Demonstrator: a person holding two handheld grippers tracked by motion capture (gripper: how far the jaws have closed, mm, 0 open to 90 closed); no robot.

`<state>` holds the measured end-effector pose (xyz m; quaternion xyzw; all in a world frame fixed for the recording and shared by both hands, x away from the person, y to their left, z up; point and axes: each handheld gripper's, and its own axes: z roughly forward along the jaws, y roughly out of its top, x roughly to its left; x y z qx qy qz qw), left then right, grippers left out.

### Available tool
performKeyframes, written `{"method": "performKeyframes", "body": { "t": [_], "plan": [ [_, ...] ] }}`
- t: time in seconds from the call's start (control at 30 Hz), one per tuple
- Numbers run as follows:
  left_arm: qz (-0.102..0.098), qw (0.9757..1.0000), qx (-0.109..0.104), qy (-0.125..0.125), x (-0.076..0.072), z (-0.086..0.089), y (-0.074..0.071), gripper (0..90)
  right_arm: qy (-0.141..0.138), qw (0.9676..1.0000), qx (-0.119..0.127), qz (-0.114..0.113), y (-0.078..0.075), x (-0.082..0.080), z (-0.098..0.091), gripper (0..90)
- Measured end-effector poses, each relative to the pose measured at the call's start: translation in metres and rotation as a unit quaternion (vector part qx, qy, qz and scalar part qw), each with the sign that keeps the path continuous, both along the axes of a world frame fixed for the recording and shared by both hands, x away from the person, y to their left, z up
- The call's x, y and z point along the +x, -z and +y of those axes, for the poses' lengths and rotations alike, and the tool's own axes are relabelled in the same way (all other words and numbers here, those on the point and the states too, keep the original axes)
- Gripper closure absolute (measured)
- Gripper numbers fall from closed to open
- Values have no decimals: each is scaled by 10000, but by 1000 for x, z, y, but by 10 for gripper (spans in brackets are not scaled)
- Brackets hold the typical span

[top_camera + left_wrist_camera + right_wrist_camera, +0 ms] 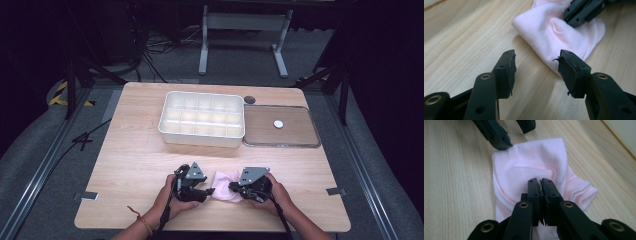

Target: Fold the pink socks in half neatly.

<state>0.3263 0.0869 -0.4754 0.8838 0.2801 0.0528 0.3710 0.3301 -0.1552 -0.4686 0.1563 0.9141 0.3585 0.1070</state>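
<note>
From the high view, a soft pink cloth (224, 186) lies crumpled on the pale wood-grain table (130, 165), between the left gripper (207, 191) and the right gripper (233, 187), each held in a hand. Beyond the jaws stands a white plastic tray (202, 120) with rounded corners, divided into rows of small compartments; what they hold cannot be told. Just beside it lies a flat clear lid (281, 126) with a grey rim and a small white disc (278, 123) at its middle. A dark round grommet (249, 99) sits in the tabletop behind them.

In the left gripper view, the matte black jaws stand apart with frayed pads, bare wood between them. The cloth (554, 32), a fine smooth knit folded into rounded edges, lies just ahead and toward the right-hand jaw, whose tip overlaps its edge. The right gripper (567, 18) pinches its far part.

In the right gripper view, the jaws are together, clamped on a raised fold of the cloth (529, 165); layered hems fan out to the right of them. The left gripper (517, 136) sits beyond, at the cloth's far edge
</note>
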Motion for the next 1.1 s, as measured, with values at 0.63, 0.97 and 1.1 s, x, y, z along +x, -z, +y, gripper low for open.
{"method": "performKeyframes", "body": {
  "t": [0.63,0.97,1.1],
  "plan": [
    [33,9999,-97,24,5,2,1,590,-68,9998,87,170,0,0,1,871],
    [264,9989,-382,44,10,-4,4,695,-72,10000,-13,-6,0,-3,3,871],
    [385,9983,-437,104,12,-3,4,760,-67,10000,-34,-34,0,-3,3,871]
  ]
}}
